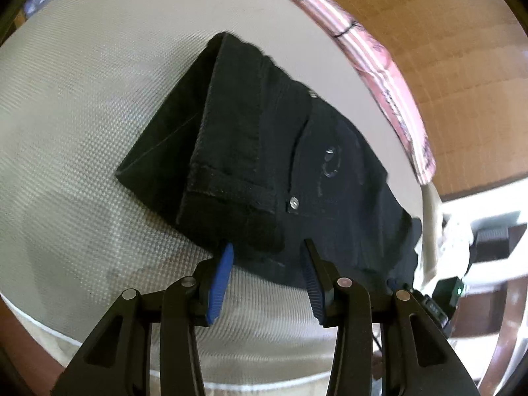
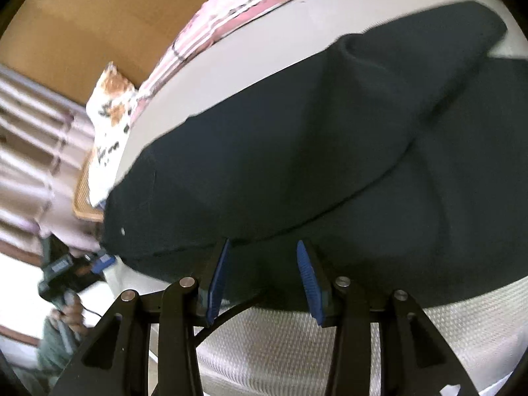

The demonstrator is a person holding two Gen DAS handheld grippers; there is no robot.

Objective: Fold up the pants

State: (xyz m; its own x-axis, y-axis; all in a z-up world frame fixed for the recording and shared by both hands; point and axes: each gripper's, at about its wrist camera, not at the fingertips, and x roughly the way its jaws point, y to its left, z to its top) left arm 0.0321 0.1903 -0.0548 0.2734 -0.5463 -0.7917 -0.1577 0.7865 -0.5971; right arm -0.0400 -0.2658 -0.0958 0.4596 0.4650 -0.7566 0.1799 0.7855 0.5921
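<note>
The black pants (image 1: 264, 151) lie folded on the white textured bed cover (image 1: 82, 115), a leg hem laid over the waist part with its metal button (image 1: 293, 202). My left gripper (image 1: 269, 247) is open at the near edge of the pants, its blue pads apart and holding nothing. In the right wrist view the pants (image 2: 297, 165) fill the middle, with a raised fold at upper right. My right gripper (image 2: 262, 247) is open just above the near edge of the cloth, its pads not closed on it.
A pink striped blanket (image 1: 379, 52) runs along the far side of the bed against a brown wall (image 1: 462, 49). A patterned pillow (image 2: 112, 105) lies at the bed's left end. The other gripper and hand (image 2: 62, 277) show at lower left.
</note>
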